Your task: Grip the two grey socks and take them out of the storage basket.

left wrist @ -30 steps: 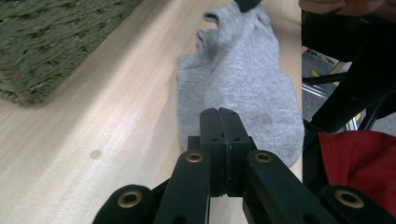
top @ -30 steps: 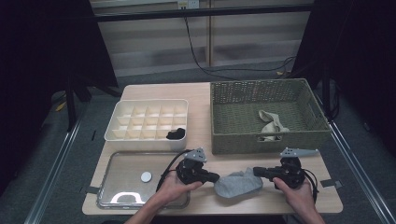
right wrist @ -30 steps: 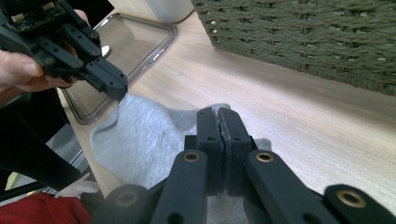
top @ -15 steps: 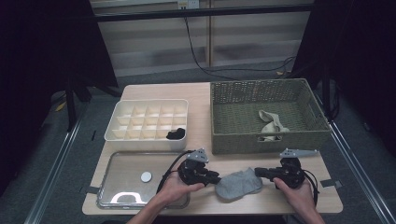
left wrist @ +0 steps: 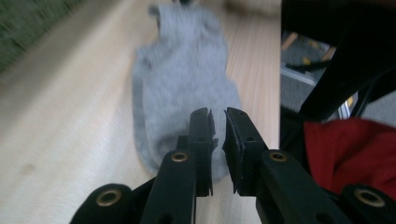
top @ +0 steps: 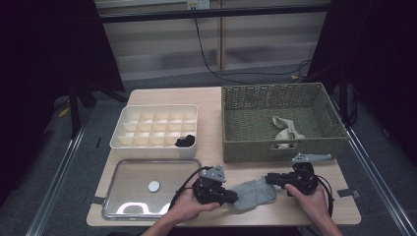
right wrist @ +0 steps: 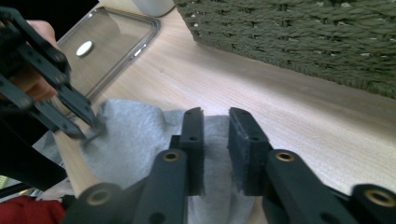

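High view: we see the flat grey fabric sock [top: 253,192] near the table [top: 211,105] front edge, between left tongs [top: 231,197] and right tongs [top: 269,179]; bare wood lies behind it. The green wicker basket [top: 236,142] holds a beige sock [top: 286,130]; the white divided plastic box [top: 123,140] holds a black item [top: 185,141].

Left gripper view: tongs narrowly parted, just closing, released over the sock.

Right gripper view: tongs just opening, released; sock beneath.

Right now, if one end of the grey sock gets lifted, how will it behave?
The grey sock lies flat and rumpled on the table, so it would probably droop limply. It looks thin, likely light. Pushed, it would probably bunch rather than slide.
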A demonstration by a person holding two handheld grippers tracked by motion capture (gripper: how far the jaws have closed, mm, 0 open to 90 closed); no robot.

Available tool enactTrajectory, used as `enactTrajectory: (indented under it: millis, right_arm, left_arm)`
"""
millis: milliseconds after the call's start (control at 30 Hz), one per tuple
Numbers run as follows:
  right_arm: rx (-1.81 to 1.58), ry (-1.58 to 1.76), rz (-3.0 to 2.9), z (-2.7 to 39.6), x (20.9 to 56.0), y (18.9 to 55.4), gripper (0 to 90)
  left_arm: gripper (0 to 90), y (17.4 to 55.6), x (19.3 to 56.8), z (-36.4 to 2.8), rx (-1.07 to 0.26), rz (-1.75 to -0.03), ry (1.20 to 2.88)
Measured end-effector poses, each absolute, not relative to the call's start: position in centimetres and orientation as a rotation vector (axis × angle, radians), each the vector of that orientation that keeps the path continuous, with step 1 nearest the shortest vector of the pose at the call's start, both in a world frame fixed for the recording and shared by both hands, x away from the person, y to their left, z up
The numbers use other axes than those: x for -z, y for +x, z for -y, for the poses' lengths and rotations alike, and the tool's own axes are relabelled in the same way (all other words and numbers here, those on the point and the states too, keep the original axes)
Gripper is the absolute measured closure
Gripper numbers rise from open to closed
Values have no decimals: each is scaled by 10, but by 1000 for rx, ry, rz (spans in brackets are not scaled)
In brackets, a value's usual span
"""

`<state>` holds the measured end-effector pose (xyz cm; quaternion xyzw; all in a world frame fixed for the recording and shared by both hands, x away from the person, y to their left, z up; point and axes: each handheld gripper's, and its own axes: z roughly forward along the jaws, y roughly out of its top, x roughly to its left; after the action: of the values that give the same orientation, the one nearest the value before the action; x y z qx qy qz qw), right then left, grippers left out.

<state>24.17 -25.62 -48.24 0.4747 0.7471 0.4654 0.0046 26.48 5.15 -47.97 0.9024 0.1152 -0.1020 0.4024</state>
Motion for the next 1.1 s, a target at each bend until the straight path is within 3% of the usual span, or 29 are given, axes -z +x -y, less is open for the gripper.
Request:
enactTrajectory:
  millis: [400, 467, 633, 1100]
  right_arm:
    - [-1437, 1495, -2418, 248, 494, 251, 686]
    - [-1429, 1493, -2428, 247, 495, 252, 705]
    - [-1414, 1485, -2437, 245, 496, 251, 867]
    - [-1449, 1447, -2320, 255, 479, 242, 894]
  left_arm:
    - [780, 268, 494, -47, 226, -295, 2340]
    - [780, 268, 493, -47, 216, -294, 2349]
    - [779, 268, 495, -48, 248, -306, 2323]
    - [779, 267, 495, -48, 237, -307, 2328]
